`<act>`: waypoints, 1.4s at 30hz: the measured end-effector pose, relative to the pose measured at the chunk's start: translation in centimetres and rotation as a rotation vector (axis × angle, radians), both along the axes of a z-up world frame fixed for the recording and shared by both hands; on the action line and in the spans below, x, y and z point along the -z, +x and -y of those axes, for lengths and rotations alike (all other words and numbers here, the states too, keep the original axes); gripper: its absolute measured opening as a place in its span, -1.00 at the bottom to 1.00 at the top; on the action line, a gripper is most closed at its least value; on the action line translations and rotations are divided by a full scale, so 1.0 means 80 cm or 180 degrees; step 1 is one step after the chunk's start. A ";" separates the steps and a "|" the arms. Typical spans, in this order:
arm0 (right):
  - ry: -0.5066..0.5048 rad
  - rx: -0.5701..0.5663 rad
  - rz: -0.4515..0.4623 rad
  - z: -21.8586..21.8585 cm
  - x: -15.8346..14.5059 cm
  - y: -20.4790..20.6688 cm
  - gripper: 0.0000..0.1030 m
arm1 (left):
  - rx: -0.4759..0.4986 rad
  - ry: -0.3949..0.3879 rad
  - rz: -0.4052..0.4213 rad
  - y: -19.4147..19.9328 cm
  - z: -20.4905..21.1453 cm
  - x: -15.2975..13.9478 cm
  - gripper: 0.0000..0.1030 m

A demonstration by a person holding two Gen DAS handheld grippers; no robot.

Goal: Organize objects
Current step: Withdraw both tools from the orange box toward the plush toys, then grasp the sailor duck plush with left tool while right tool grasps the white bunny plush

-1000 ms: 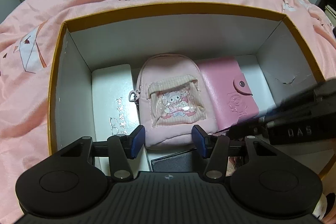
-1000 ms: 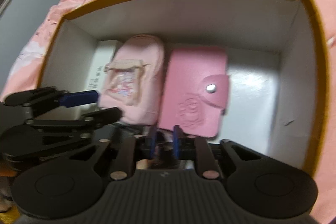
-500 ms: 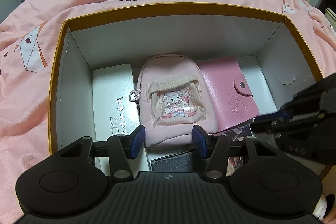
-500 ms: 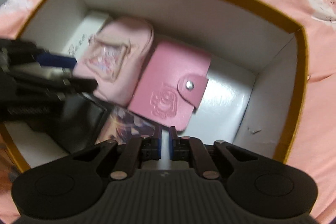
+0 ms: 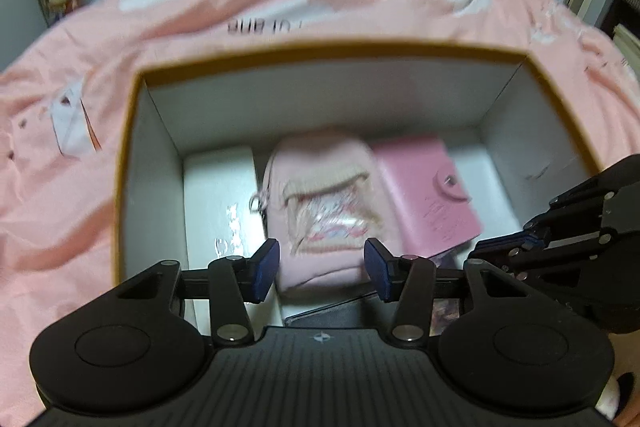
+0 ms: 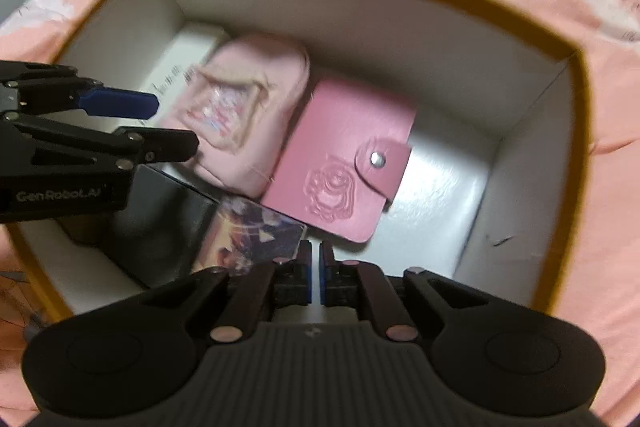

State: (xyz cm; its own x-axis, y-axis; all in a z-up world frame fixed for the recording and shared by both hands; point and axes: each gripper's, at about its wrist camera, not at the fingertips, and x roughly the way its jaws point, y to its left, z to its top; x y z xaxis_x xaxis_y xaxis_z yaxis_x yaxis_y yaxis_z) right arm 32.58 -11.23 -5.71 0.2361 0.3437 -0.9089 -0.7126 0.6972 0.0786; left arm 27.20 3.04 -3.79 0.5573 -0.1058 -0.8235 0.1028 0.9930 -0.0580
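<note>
Pink pouch [image 5: 324, 211] lies lengthwise in the box [image 5: 160, 155] straight ahead of the left tool [image 5: 321, 269], whose empty jaws are closing; right tool [image 6: 315, 269] is pressed together, empty.

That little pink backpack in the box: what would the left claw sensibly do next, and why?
Probably dip down and grip it: the left gripper, jaws closing, hangs empty above the pink backpack in the box. The right gripper is shut and empty.
</note>
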 end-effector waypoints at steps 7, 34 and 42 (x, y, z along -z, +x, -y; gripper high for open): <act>0.0442 0.0125 0.0436 0.033 -0.066 -0.062 -0.81 | 0.0121 -0.0279 0.0516 -0.074 0.015 -0.067 0.13; 0.0759 0.0894 0.0236 0.183 -0.007 -0.196 -0.10 | 0.0033 -0.0931 -0.0590 -0.189 0.071 0.036 0.48; 0.0899 0.0964 -0.0010 0.192 0.011 -0.185 0.10 | 0.0076 -0.0906 -0.0818 -0.185 0.082 0.055 0.48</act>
